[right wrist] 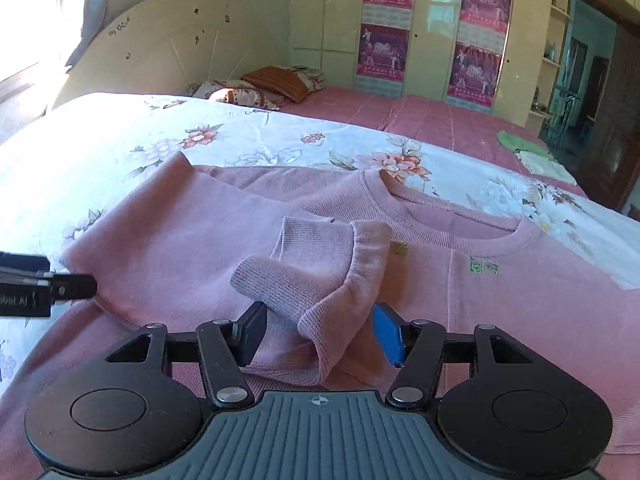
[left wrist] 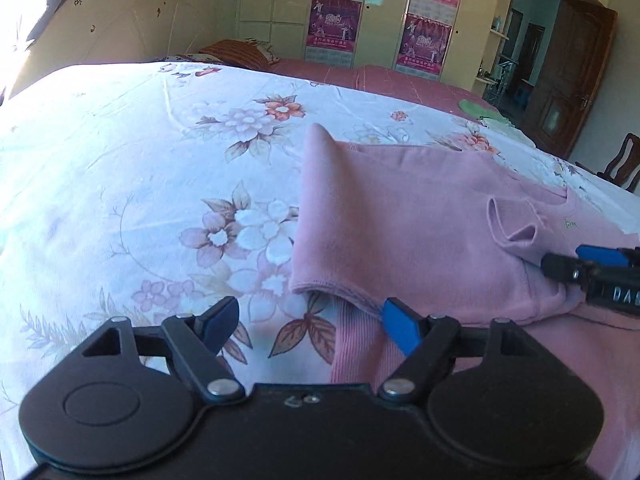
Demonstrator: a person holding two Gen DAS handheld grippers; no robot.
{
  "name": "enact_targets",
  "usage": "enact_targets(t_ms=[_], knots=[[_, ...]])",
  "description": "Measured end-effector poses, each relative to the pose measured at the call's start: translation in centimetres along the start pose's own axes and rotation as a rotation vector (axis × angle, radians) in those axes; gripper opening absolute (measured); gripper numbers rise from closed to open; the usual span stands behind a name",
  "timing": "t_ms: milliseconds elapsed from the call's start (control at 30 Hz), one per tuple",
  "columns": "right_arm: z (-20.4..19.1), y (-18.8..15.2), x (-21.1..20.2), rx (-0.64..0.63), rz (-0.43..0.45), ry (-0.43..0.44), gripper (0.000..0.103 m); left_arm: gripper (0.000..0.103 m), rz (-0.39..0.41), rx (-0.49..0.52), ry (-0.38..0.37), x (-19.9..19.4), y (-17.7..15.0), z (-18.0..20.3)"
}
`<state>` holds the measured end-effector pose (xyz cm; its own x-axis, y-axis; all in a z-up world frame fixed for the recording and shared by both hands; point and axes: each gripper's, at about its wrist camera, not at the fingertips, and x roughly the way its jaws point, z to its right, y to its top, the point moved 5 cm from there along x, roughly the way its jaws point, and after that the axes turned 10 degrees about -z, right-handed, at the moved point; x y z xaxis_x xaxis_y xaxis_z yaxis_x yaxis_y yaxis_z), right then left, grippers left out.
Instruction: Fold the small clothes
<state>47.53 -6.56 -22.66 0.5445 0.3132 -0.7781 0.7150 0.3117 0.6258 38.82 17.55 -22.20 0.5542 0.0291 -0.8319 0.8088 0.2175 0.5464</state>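
Sweater [right wrist: 400, 280], pink knit, lay on the floral bed [left wrist: 120, 160], one sleeve folded across its chest. Soft, light and floppy, it looked best pinched at hem or cuff [right wrist: 332, 272]. Left claw [left wrist: 308, 328] gaped empty at the hem; right claw [right wrist: 320, 332] straddled the cuff, pads apparently not pressing.

White bedsheet with pink and orange flower print [left wrist: 140, 168] covers the near part of the bed, pink checked cover [right wrist: 420, 124] beyond it. Cream curved headboard [right wrist: 160, 52] at far left, brown striped pillow [right wrist: 280, 78] and patterned pillow [right wrist: 236, 94] just below it. Cream wardrobe doors [right wrist: 332, 12] carry purple posters [right wrist: 384, 54]. Green cloth [right wrist: 516, 142] near the far right bed edge. Brown wooden door [left wrist: 568, 72] open at right, dark wooden chair [left wrist: 622, 162] near it.
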Motion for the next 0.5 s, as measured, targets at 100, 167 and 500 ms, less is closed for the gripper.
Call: enact_targets(t_ms=[100,167,500], knots=[[1.5,1.1,-0.6,0.089,0.019,0.05,0.008,0.071,0.01,0.032,0.021,0.4,-0.2,0.2],[2.4,1.5,-1.5,0.133,0.041,0.058,0.008,0.059,0.026,0.05,0.027,0.8,0.0,0.6],[10.2,0.0,-4.9,0.261,0.072,-0.08,0.003,0.063,0.075,0.152,0.053,0.2,-0.8,2.3]])
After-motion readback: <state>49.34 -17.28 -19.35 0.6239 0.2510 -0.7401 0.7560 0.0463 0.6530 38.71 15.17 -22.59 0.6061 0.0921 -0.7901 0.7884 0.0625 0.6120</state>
